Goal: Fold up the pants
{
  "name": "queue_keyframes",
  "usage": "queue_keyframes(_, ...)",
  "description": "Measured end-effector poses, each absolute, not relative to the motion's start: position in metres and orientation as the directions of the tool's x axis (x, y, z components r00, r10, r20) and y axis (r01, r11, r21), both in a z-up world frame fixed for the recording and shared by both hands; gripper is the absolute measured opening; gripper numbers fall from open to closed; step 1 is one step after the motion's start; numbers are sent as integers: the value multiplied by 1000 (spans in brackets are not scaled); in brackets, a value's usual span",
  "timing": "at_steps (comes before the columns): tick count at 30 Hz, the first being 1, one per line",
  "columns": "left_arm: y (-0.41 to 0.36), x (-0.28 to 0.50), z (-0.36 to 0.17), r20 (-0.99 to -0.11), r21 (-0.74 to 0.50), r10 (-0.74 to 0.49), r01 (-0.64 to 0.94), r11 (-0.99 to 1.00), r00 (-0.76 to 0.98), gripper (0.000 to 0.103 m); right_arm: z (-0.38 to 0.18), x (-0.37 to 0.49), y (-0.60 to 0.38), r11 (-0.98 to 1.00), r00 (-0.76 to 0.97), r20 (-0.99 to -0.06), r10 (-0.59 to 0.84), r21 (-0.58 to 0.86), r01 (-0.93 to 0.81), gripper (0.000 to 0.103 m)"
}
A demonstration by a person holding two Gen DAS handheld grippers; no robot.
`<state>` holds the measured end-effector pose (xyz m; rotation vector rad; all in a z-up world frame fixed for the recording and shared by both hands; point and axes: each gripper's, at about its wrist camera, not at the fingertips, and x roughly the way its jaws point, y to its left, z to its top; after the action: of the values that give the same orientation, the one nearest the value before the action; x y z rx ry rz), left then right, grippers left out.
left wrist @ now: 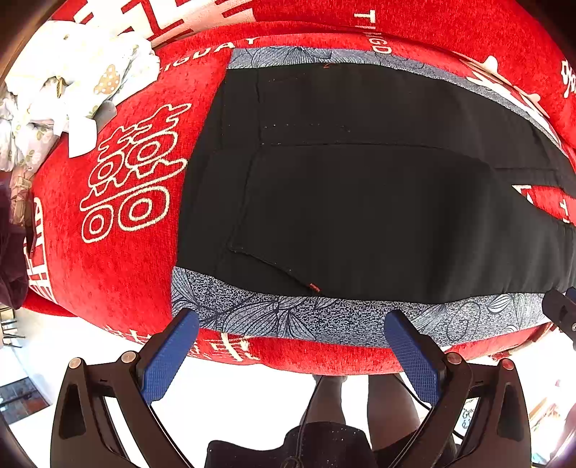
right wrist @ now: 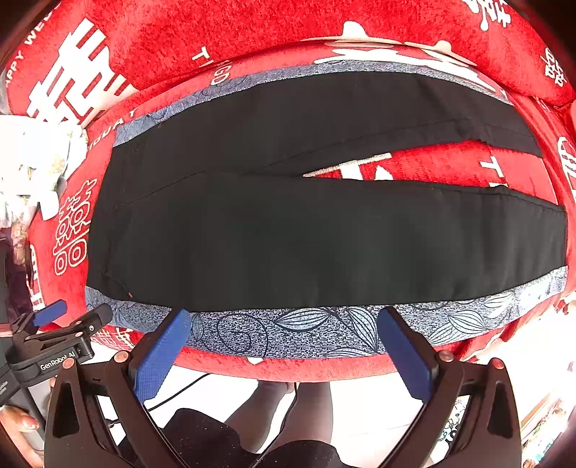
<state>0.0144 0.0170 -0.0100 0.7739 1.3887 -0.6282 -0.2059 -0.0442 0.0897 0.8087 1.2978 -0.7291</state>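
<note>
Black pants (left wrist: 360,187) lie flat on a blue-grey floral cloth (left wrist: 288,320) over a red sofa seat. The waist is at the left, the legs run right and split apart in the right wrist view (right wrist: 306,230). My left gripper (left wrist: 291,320) is open and empty, just short of the near edge below the back pocket. My right gripper (right wrist: 284,320) is open and empty, at the near edge by the near leg. The left gripper also shows at the left in the right wrist view (right wrist: 61,324).
The red sofa cover (left wrist: 118,259) has white characters. A heap of white patterned laundry (left wrist: 61,90) sits at the far left. The sofa back (right wrist: 252,32) rises behind the pants. White floor and the person's legs (right wrist: 284,406) are below the seat edge.
</note>
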Motion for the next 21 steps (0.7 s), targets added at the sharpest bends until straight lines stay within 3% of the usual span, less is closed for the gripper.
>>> queue_keyframes(21, 22, 20, -15, -996, 79, 25, 777, 624, 82, 103, 84, -203, -44, 528, 143, -990, -7, 118, 841, 103)
